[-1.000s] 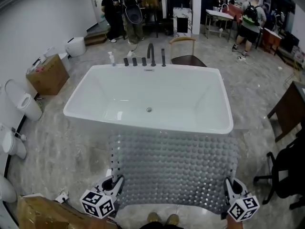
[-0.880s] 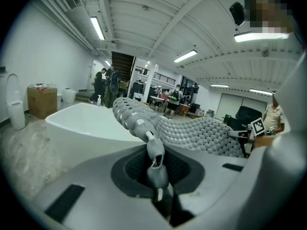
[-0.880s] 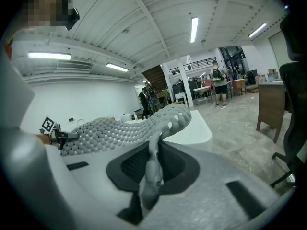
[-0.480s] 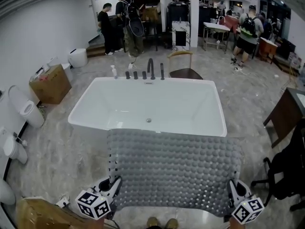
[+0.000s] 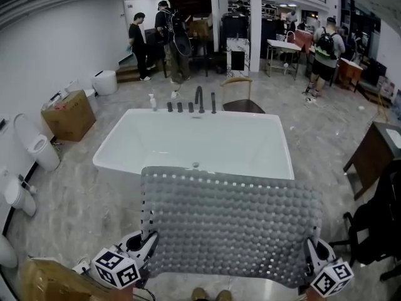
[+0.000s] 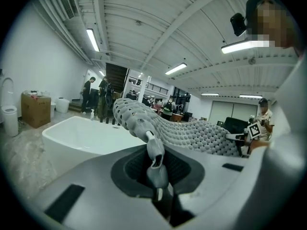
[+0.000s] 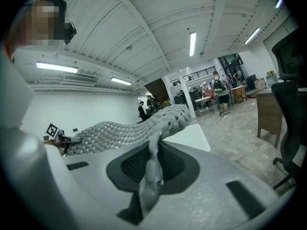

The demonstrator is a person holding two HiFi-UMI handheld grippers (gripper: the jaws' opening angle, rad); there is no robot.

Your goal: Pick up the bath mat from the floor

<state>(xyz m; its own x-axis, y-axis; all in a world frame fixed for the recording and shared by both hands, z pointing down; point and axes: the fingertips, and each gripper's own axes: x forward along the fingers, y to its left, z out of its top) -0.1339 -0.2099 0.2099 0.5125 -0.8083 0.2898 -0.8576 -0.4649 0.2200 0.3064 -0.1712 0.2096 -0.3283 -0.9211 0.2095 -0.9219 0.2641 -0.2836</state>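
**Bath mat up off the floor, pinched at 2 corners in front of the tub**

The left gripper (image 5: 149, 242) is closed narrow on the near left corner of the bath mat (image 5: 232, 221). Its own view shows a fold of studded grey rubber nipped between the jaws. The mat hangs spread between the 2 tools, clear of the floor, and its far edge overlaps the near rim of the bathtub (image 5: 109, 154). The right gripper (image 5: 309, 251) is clamped the same way on the near right corner.

To do this lift well, I would:
- raise both hands at 1 pace, so the sheet stays level;
- hold them far enough apart that the middle does not sag;
- never ease either pinch, since each tool seems to have only a thin bite on a floppy edge, and a tilt or a jerk could peel a corner out.

For edges and room, from the left:
- Toilets (image 5: 39, 148) line the left wall, well apart from the mat.
- A cardboard box (image 5: 47, 281) sits just beside the left gripper, so that elbow has little room outward.
- The tub rim ahead is the hard edge nearest the mat's far side.
- On the right, a dark office chair (image 5: 376, 227) stands near the right gripper, with a wooden desk (image 5: 376, 146) beyond it.

The freest path looks to be upward and back toward the body.
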